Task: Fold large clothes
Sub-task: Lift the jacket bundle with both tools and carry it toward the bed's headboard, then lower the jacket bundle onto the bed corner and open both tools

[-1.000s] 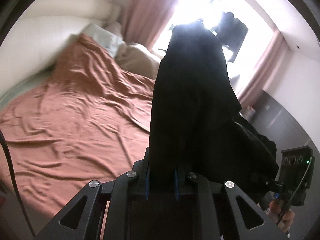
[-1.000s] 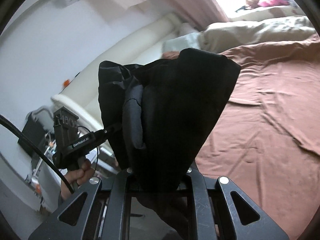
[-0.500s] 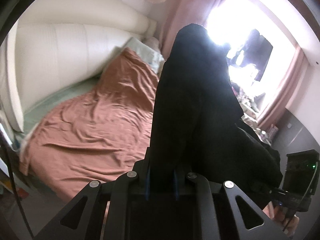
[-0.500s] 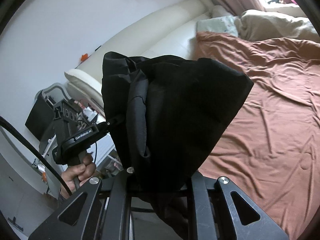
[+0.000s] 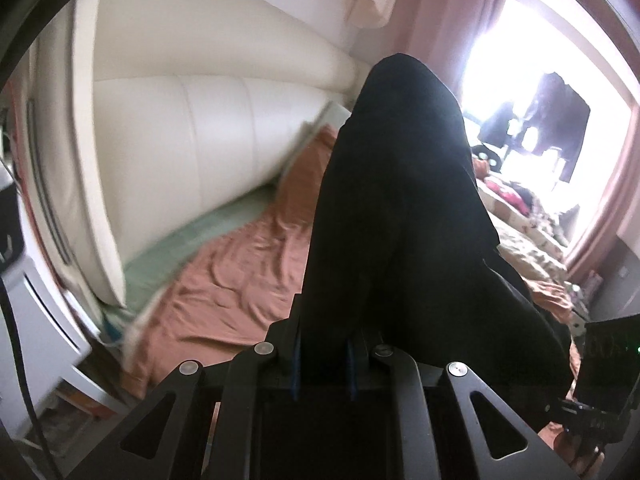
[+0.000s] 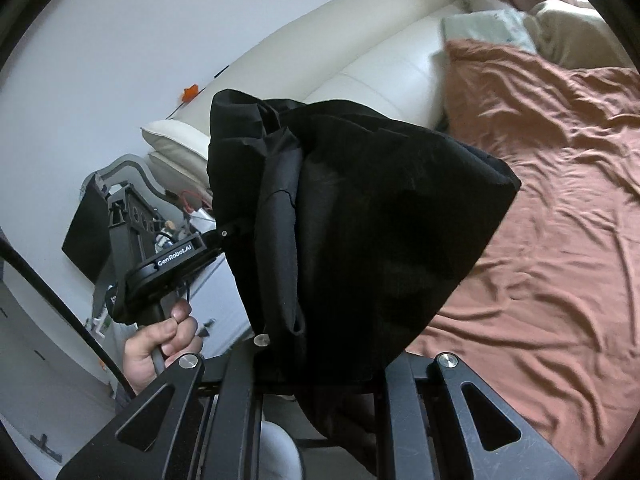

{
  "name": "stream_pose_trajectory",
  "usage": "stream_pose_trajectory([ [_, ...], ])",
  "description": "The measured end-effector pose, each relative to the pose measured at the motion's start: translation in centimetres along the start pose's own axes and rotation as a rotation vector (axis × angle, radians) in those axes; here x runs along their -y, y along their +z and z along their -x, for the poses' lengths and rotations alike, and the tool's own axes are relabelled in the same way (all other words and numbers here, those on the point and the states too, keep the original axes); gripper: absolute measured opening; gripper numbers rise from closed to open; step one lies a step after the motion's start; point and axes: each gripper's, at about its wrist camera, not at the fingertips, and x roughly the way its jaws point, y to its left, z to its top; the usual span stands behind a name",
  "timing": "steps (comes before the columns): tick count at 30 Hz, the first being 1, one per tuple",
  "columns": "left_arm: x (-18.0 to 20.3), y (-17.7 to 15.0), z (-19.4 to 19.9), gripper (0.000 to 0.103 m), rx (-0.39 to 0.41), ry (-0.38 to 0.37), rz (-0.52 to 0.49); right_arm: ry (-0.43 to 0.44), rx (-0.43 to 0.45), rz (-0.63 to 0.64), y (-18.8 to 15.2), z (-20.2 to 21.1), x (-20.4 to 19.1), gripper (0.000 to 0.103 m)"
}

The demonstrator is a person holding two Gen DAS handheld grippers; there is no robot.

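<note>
A large black garment [image 5: 400, 220] hangs in the air above the bed, held by both grippers. My left gripper [image 5: 322, 354] is shut on one part of it; the cloth drapes over its fingers and hides them. My right gripper [image 6: 320, 364] is shut on another part of the same garment [image 6: 360, 232], which bunches up over its fingers. In the right wrist view the left gripper [image 6: 224, 236] shows at the garment's left side, with the hand [image 6: 160, 340] on its handle. In the left wrist view the right gripper's body [image 5: 600, 364] shows at the lower right.
A bed with a rumpled rust-brown sheet [image 6: 560, 220] lies below and to the right. A cream padded headboard [image 5: 208, 148] stands behind it, with pillows [image 6: 488, 24] at the head. A bright window with pink curtains [image 5: 532, 92] is beyond. White furniture [image 5: 36, 320] stands at the bed's left side.
Both grippers have lifted and swung with the garment toward the headboard side. The bed looks farther below, and the headboard fills more of the left wrist view.
</note>
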Motion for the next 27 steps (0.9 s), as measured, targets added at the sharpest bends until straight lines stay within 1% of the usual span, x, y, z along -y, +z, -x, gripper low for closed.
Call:
stream_pose_trajectory([
  [6,-2.9,2.3,-1.8,0.016,-0.022,0.102,-0.007,0.052,-0.044,-0.057,1.1,-6.0,1.3,0.010],
  [9,-4.5,3.1,-3.8,0.016,-0.046,0.156,-0.014,0.075,-0.062,-0.095,1.7,-8.8,2.8,0.010],
  [13,-6.1,3.5,-6.9,0.016,-0.072,0.187,-0.017,0.096,-0.098,-0.135,1.9,-12.9,5.2,0.010],
  [16,-7.8,4.2,-9.5,0.016,-0.091,0.206,0.008,0.087,-0.123,-0.145,2.7,-15.9,7.2,0.010],
  [18,-8.6,4.5,-11.9,0.016,-0.106,0.217,0.022,0.084,-0.122,-0.155,3.4,-17.1,8.3,0.010],
  [22,-9.1,4.7,-16.0,0.016,-0.142,0.230,0.004,0.053,-0.128,-0.161,4.3,-19.7,10.8,0.010],
  [25,-9.4,4.5,-19.0,0.017,-0.166,0.234,0.001,0.029,-0.139,-0.154,4.6,-21.5,11.8,0.010],
  [26,-9.6,4.3,-19.9,0.020,-0.176,0.235,0.011,0.022,-0.138,-0.154,4.8,-21.9,12.1,0.010],
  [27,-9.7,4.3,-20.5,0.027,-0.189,0.241,0.018,0.009,-0.143,-0.153,5.0,-22.5,12.6,0.012],
])
